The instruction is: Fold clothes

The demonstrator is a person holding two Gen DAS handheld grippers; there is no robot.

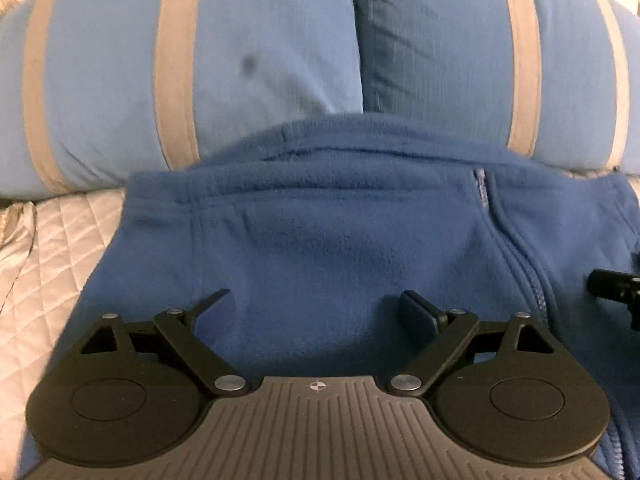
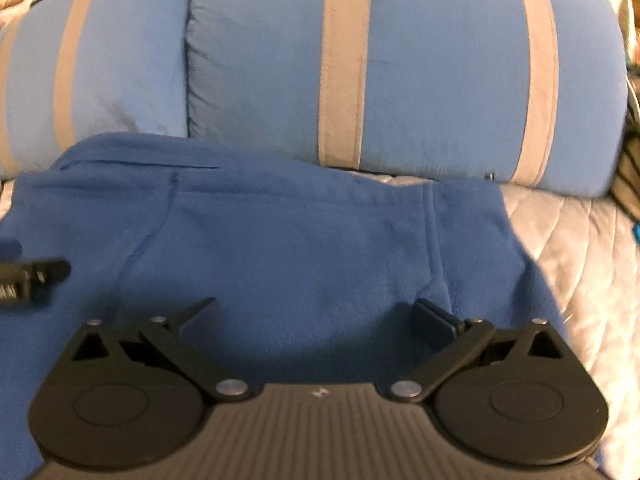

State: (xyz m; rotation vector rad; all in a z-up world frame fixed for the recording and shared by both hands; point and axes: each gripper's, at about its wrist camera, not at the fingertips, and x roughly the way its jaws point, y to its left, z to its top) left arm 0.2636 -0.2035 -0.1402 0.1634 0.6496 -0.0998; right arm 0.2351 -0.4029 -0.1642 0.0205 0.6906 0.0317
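Left-wrist view only: fleece's [image 1: 320, 240] zipper [image 1: 486, 200]

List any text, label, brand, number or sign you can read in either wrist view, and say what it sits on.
Readable words or numbers: none.
Left gripper: a small crosshair mark on its grey ribbed base, no lettering.
Right gripper: a similar small mark, too blurred to read.
Blue fleece jacket: no tag or logo shows.
Striped pillows and quilted bedspread: no print.

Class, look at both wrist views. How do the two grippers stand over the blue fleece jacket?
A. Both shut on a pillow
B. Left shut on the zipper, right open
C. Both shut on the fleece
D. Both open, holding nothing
D: the left gripper and right gripper both show spread fingers with only flat blue fleece jacket between them.
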